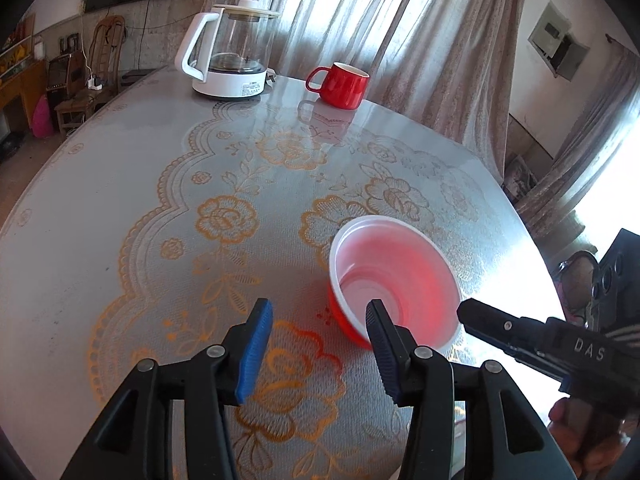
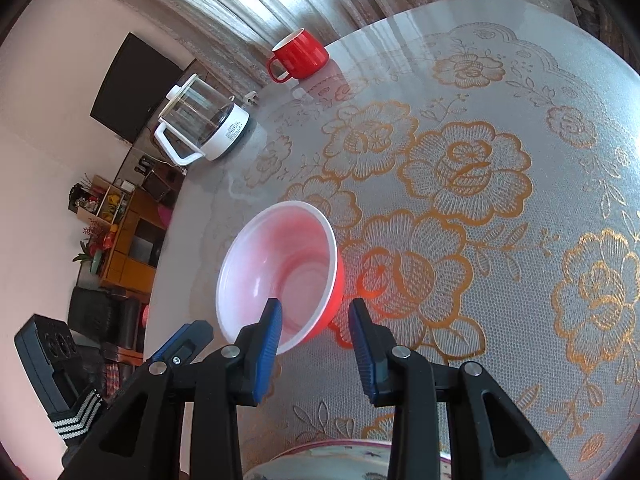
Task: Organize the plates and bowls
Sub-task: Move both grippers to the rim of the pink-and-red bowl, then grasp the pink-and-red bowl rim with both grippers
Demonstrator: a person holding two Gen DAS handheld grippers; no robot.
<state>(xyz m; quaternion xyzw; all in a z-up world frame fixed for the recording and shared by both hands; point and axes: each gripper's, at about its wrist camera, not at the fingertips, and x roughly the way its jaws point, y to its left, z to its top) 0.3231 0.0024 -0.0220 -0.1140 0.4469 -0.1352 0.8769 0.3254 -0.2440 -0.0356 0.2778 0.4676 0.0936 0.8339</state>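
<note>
1. Left tongs [image 1: 318,344]: blue pads apart, released; the bowl's near rim sits by the right-hand pad, nothing pinched.
2. Right tongs [image 2: 316,338]: parted, released; 1 pad overlaps the bowl's near rim, whether touching I cannot tell.
3. Patterned plate rim [image 2: 344,450]: at the bottom edge under the right tongs.
4. Red bowl [image 1: 394,280]: white inside, upright on the lace-covered table [image 1: 120,208], between both tongs.
5. Red mug [image 1: 340,84] and glass kettle [image 1: 230,56]: upright, far side.
</note>
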